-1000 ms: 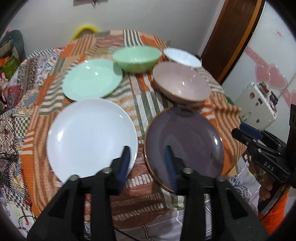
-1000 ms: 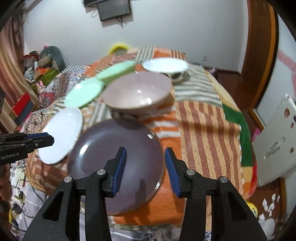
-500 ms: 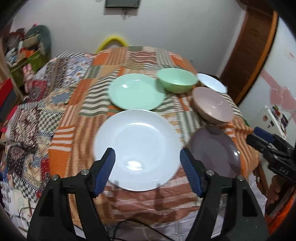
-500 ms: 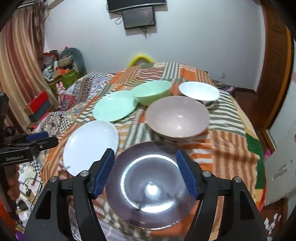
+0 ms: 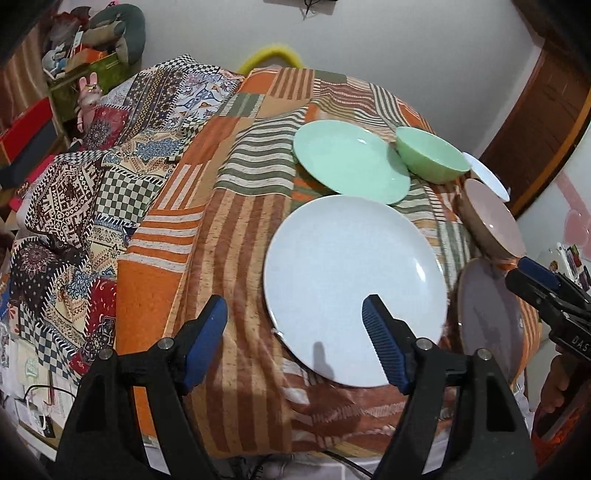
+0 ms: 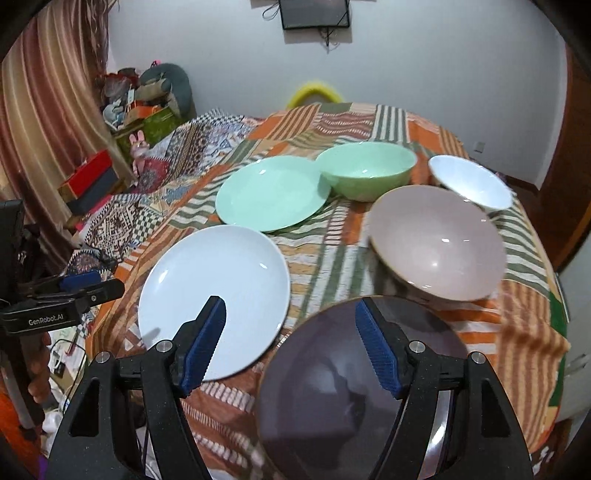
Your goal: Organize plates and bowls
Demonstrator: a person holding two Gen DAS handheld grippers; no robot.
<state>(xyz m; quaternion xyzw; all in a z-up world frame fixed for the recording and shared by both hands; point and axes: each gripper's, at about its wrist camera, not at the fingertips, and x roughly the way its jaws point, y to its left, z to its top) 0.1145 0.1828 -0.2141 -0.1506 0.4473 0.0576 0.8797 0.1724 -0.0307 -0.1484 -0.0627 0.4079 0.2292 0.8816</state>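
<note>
At the near edge of the table, the right gripper (image 6: 290, 343) hangs over the tablecloth (image 6: 343, 258) with its blue-padded jaws spread wide and nothing between them; one finger sits over the rim of the dark purple plate (image 6: 332, 398), the other over the white plate (image 6: 218, 291), and neither pad presses on anything. The left gripper (image 5: 295, 338) is likewise spread wide and empty, one finger over the striped cloth, the other above the near part of the white plate; whether it touches the plate cannot be told. The purple plate and the white plate lie side by side at the front, their rims close together. Just behind the purple plate stands the pink bowl (image 6: 437, 242), close against its far rim. Beyond the white plate lies the green plate (image 6: 271, 194), and beside it the green bowl (image 6: 367, 173), whose near side meets the green plate's edge. Farthest to the right sits the white bowl (image 6: 471, 182), just beyond the pink bowl. At the back, a yellow chair back (image 6: 316, 92) shows past the table's far edge, and a dark screen (image 6: 314, 13) hangs on the wall.
</note>
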